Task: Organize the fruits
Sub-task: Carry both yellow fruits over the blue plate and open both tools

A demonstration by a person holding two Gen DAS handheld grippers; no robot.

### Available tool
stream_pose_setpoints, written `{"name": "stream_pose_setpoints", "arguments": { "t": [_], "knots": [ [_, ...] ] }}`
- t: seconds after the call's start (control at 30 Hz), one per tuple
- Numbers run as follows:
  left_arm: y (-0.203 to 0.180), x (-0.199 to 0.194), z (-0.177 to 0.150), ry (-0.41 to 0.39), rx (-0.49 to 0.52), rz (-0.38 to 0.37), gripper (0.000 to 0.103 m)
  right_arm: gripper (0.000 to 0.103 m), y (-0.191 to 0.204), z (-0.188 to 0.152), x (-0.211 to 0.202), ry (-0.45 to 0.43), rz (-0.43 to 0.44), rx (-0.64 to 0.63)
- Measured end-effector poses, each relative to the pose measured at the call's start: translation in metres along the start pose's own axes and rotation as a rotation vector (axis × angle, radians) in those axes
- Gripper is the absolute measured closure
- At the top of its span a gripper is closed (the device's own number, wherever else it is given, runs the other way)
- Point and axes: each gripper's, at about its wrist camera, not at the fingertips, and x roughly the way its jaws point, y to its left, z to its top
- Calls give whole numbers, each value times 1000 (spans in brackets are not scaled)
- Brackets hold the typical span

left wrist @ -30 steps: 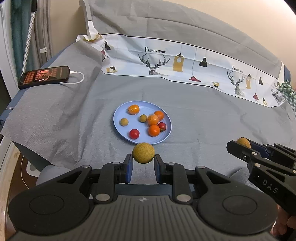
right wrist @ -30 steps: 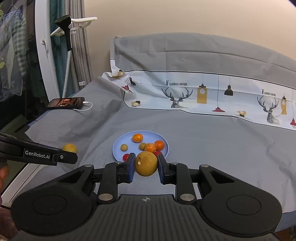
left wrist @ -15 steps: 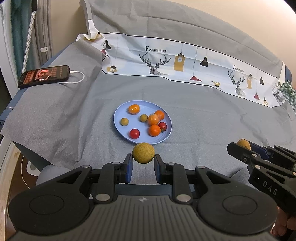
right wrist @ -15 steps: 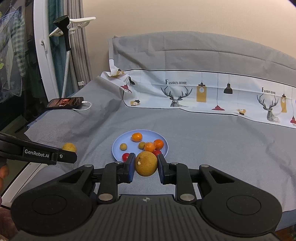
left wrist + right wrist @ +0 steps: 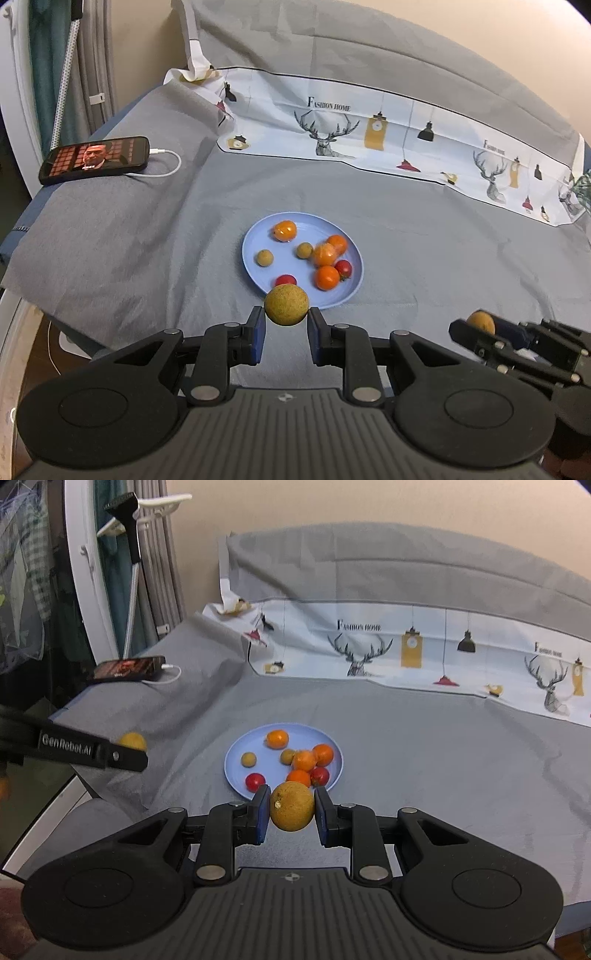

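A light blue plate lies on the grey cloth and holds several small fruits: orange ones, red cherry tomatoes and small tan ones. My left gripper is shut on a round tan fruit, held just short of the plate's near rim. My right gripper is shut on a larger tan-yellow fruit, also in front of the near rim. Each gripper shows in the other's view: the right gripper at the lower right, the left gripper at the left.
A phone with a lit screen and a white cable lies at the far left of the bed. A printed white cloth runs along the back. The bed's near edge drops off at the lower left.
Both grippers have come a little closer to the plate, which now looks larger and nearer to the held fruits. Both grips are unchanged.
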Motion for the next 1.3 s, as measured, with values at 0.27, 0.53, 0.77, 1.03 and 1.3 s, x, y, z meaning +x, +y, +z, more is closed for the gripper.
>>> {"name": "stream_pose_setpoints", "arguments": {
  "t": [0.27, 0.53, 0.77, 1.03, 1.3],
  "knots": [
    [4, 64, 41, 49, -6, 10, 76, 77, -5, 17, 61, 52, 19, 14],
    [8, 147, 78, 105, 14, 30, 77, 77, -12, 34, 142, 122, 36, 20],
    [12, 208, 98, 136, 35, 51, 77, 77, -14, 44, 210, 167, 51, -8],
    [14, 235, 109, 128, 62, 67, 26, 72, -20, 44, 254, 206, 77, -37],
    [22, 179, 93, 44, 50, 80, 0, 16, -21, 42, 221, 173, 21, -87]
  ]
}}
